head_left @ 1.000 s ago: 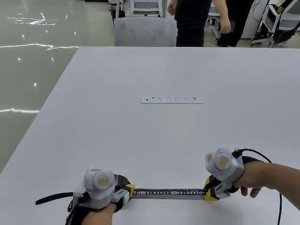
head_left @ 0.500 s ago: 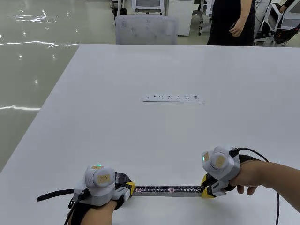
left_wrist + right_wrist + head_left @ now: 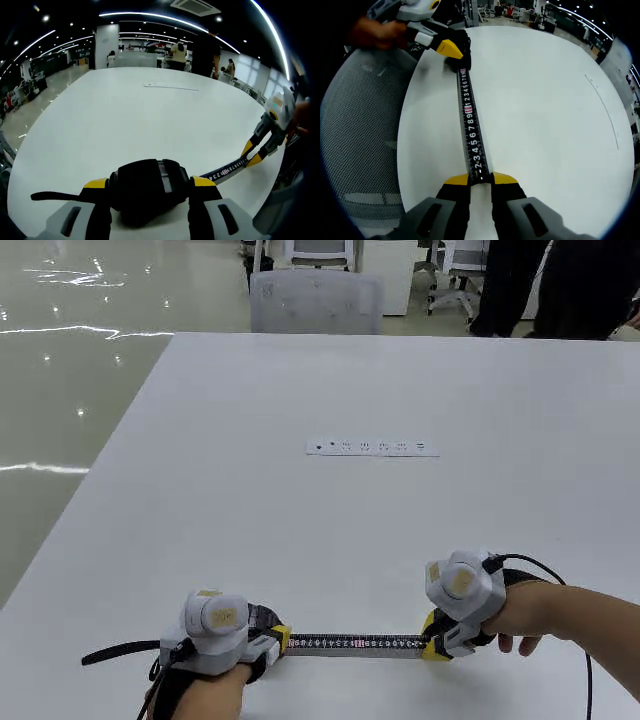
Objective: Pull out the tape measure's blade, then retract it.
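The tape measure's black case (image 3: 147, 189) is clamped in my left gripper (image 3: 150, 182) at the table's near edge, also seen in the head view as case (image 3: 263, 619) and left gripper (image 3: 272, 641). Its numbered blade (image 3: 355, 643) lies drawn out flat along the table to the right. My right gripper (image 3: 480, 178) is shut on the tip of the blade (image 3: 469, 112), and in the head view the right gripper (image 3: 434, 644) sits at the blade's right end. Each gripper shows in the other's view: right gripper (image 3: 256, 152), left gripper (image 3: 447, 47).
A white power strip (image 3: 372, 448) lies mid-table. A grey chair (image 3: 315, 302) stands at the table's (image 3: 300, 530) far edge, with people standing beyond at the far right. A mesh chair (image 3: 365, 125) sits just off the near edge. The case's black strap (image 3: 120, 651) trails left.
The right gripper has moved a little left toward the case, so the exposed blade is slightly shorter. The people behind the table have walked to the right.
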Demonstrator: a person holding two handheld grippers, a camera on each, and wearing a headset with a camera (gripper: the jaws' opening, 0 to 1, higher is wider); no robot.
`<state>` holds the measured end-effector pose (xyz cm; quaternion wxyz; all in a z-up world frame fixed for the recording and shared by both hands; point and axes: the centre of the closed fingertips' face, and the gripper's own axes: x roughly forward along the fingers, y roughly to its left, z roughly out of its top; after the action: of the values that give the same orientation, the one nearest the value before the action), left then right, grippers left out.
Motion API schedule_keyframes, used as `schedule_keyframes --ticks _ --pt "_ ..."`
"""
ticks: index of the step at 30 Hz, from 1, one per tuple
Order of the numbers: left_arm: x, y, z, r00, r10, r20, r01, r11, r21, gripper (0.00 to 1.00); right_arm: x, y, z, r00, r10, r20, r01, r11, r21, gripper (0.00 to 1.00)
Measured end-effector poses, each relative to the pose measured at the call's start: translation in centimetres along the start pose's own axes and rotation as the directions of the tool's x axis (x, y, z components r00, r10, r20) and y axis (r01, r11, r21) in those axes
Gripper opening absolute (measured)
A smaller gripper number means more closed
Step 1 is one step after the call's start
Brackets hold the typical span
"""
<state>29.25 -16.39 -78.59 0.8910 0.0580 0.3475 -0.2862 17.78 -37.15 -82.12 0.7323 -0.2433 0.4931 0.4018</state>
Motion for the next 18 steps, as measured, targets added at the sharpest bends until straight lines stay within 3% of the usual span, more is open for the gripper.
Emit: schedule_keyframes --ticks 18 --pt "0.0 0.2 0.0 1.0 -0.007 0.001 0.007 1.0 -0.005 0.58 0.6 0.1 1.2 1.0 0.004 0.008 -0.004 1.0 0.01 0.14"
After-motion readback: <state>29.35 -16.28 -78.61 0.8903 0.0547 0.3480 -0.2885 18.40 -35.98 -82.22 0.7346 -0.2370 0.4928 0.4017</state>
